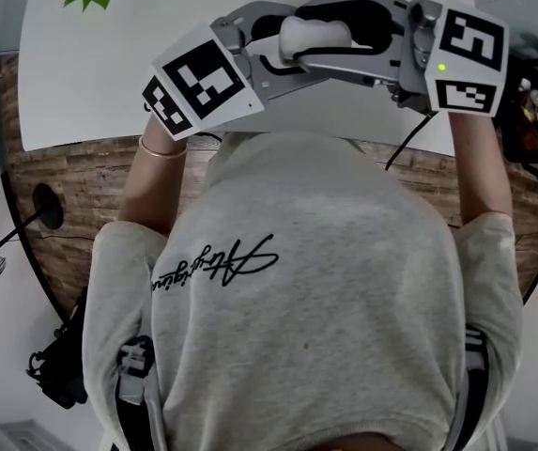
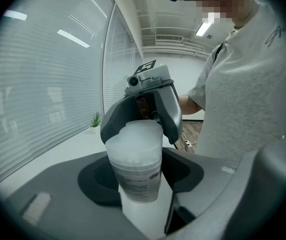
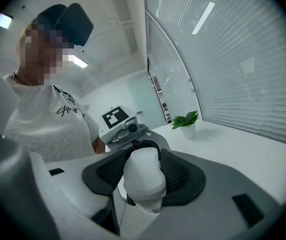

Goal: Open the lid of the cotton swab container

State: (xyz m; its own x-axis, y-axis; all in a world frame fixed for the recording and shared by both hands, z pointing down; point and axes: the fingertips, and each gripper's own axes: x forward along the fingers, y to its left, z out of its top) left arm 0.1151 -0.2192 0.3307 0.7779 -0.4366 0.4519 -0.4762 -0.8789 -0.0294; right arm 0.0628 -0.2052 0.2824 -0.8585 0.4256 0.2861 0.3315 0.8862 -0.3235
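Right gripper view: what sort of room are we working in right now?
Probably an office or meeting room rather than a home. Long window blinds run along the wall, a plain white table holds a small potted plant, and strip lights are set in the ceiling.

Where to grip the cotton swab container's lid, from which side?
Probably the frosted lid, squeezed across its sides, end-on from the person's right. The container lies left to right in the air, its labelled body clamped in the left hand-held gripper, so that end alone sticks out; the right hand-held gripper grips there.
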